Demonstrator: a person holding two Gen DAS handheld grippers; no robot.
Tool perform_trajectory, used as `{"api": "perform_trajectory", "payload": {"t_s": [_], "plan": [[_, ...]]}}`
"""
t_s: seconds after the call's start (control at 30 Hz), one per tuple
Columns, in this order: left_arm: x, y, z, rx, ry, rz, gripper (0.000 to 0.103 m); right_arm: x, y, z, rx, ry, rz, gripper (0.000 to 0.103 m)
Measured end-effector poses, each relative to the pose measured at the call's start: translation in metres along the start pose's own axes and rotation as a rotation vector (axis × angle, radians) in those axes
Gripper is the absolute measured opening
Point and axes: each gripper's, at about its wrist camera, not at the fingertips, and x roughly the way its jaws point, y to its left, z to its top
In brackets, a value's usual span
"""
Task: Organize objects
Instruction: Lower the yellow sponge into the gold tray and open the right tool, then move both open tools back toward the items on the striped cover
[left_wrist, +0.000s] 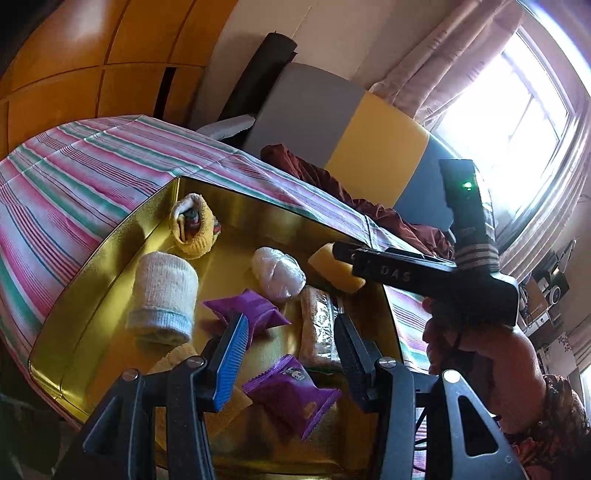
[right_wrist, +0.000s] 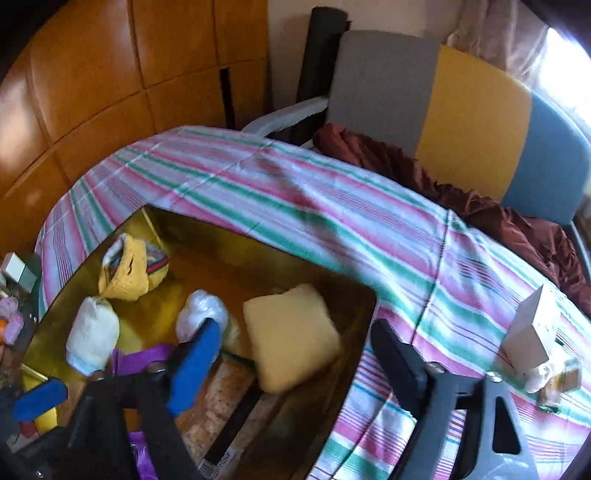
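The yellow sponge (right_wrist: 291, 334) sits in the gold tin (left_wrist: 110, 236) near its right edge, beside the white plastic-wrapped bundle (right_wrist: 201, 314). The right gripper (right_wrist: 295, 354) hovers over it, jaws spread wide, gripping nothing. The left gripper (left_wrist: 291, 354) hangs released above purple snack packets (left_wrist: 291, 395) at the tin's near edge.

The left gripper (left_wrist: 288, 354) has black linkage arms with silver screws, one ribbed blue pad and one black. At right, the right gripper (left_wrist: 341, 253) is black, embossed "DAS", its handle wrapped in striped tape with a green light; the bare hand (left_wrist: 491, 365) has a patterned dark sleeve.
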Motion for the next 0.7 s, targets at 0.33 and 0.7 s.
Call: {"api": "perform_trajectory", "payload": {"t_s": [0.33, 0.7], "plan": [[-0.001, -0.003, -0.002, 0.004, -0.002, -0.001, 0.049, -0.013, -0.013, -0.007, 0.053, -0.030, -0.007, 0.082], [0.001, -0.017, -0.007, 0.029, 0.013, -0.022, 0.049, -0.031, -0.014, -0.027, 0.031, -0.044, -0.025, 0.082]]}}
